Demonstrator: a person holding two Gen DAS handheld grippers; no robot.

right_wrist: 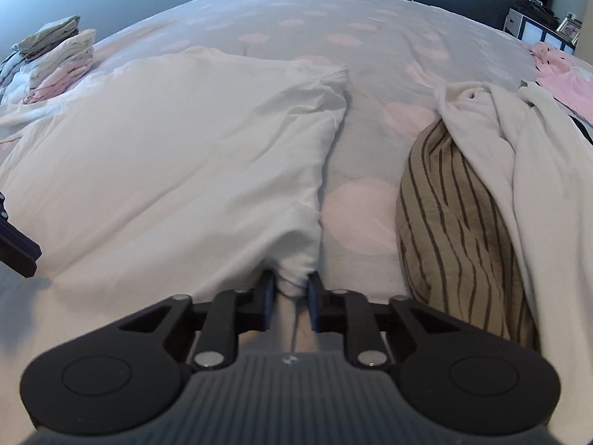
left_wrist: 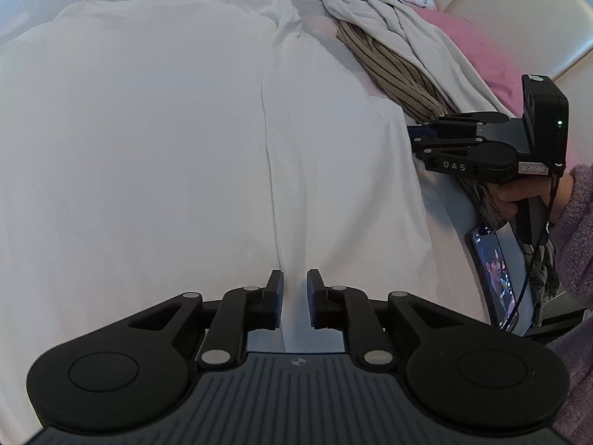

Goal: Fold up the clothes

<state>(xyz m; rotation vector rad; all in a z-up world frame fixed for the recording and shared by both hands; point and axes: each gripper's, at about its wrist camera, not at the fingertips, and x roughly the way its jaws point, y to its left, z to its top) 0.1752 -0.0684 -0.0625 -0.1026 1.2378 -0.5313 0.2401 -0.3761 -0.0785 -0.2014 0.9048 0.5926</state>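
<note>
Two grippers are working on one white garment (left_wrist: 155,141) that's spread flat across the bed (right_wrist: 370,26), taking up most of the left wrist view. The left gripper (left_wrist: 295,298) sits low over the near edge of it, right on a long crease that runs up the middle. Its fingers are close together but not fully closed, and a narrow ridge of the white cloth runs up between them; I can't tell whether the pads are really pressing it.

The right gripper (right_wrist: 291,298) is at the corner of the same garment (right_wrist: 155,155). A bunched bit of white fabric sits pinched between its fingers, which have a small gap left. From the left wrist view you can see that gripper (left_wrist: 415,140) from the side, held by a hand (left_wrist: 526,193) in a fuzzy purple sleeve (left_wrist: 578,230).

Just beside the white garment, to the right, there's a striped brown piece of clothing (right_wrist: 452,222) with a cream one (right_wrist: 526,155) draped over it. A phone (left_wrist: 494,274) with its screen lit lies near the bed's edge. Far left in the right wrist view is a stack of folded clothes (right_wrist: 55,59).
</note>
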